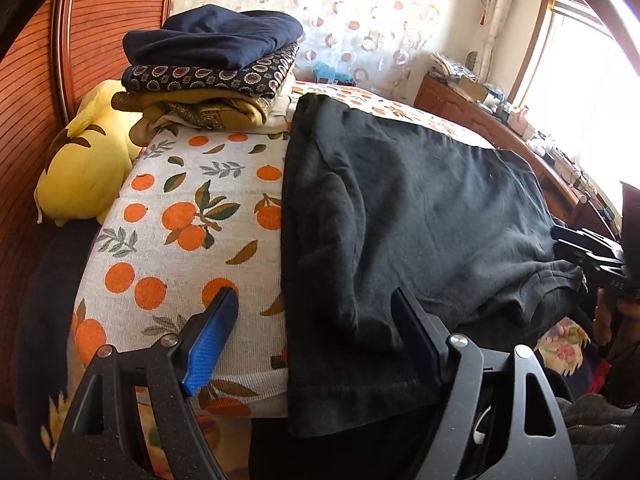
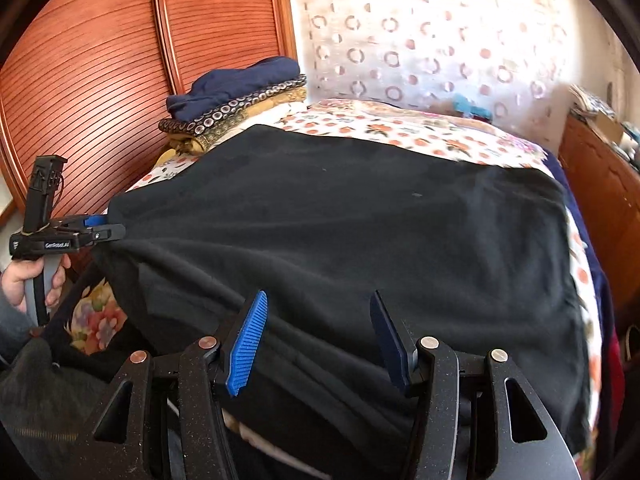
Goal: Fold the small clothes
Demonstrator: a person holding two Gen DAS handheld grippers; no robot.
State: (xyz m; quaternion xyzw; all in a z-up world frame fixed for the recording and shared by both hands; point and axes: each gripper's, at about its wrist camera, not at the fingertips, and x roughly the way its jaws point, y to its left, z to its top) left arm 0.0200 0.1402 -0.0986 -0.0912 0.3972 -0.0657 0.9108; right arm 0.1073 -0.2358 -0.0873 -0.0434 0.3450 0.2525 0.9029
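A black garment [image 1: 400, 216] lies spread flat on the orange-print bed cover [image 1: 180, 208], its near edge hanging over the bed's front. It also fills the right wrist view [image 2: 340, 220]. My left gripper [image 1: 316, 316] is open, its jaws wide apart over the garment's near left corner, holding nothing. It shows from the side in the right wrist view [image 2: 106, 228], at the cloth's left corner. My right gripper [image 2: 318, 316] is open over the garment's near edge, empty. Its tip shows at the right in the left wrist view [image 1: 576, 240].
A stack of folded clothes [image 1: 212, 68] sits at the bed's far left. A yellow plush toy [image 1: 88, 160] lies beside it, against the wooden wardrobe doors [image 2: 100, 60]. A cluttered wooden cabinet [image 1: 500, 120] runs along the right, under the window.
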